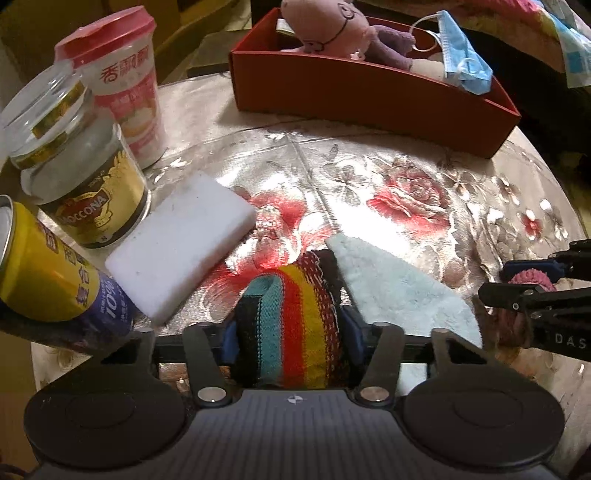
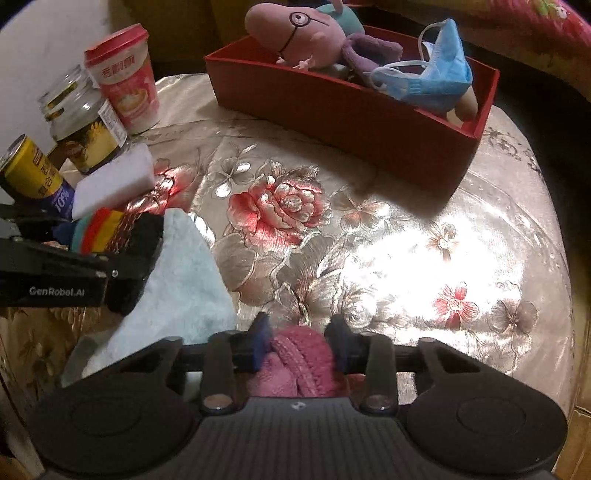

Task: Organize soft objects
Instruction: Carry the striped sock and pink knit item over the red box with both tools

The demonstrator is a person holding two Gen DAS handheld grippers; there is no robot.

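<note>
My left gripper (image 1: 288,328) is shut on a striped knitted sock (image 1: 295,314), held low over the table; it also shows in the right wrist view (image 2: 107,229). My right gripper (image 2: 299,339) is shut on a pink fuzzy cloth item (image 2: 299,354), seen at the right edge of the left wrist view (image 1: 528,277). A light blue towel (image 1: 399,288) lies on the table between the grippers. A white sponge (image 1: 184,251) lies to the left. A red box (image 2: 332,110) at the back holds a pink plush toy (image 2: 295,33) and a blue face mask (image 2: 432,77).
At the left stand a yellow can (image 1: 40,273), a glass Moccona jar (image 1: 77,173) and a pink-lidded cup (image 1: 125,85). The round table (image 2: 424,240) has a glossy floral cover; its edge curves down on the right.
</note>
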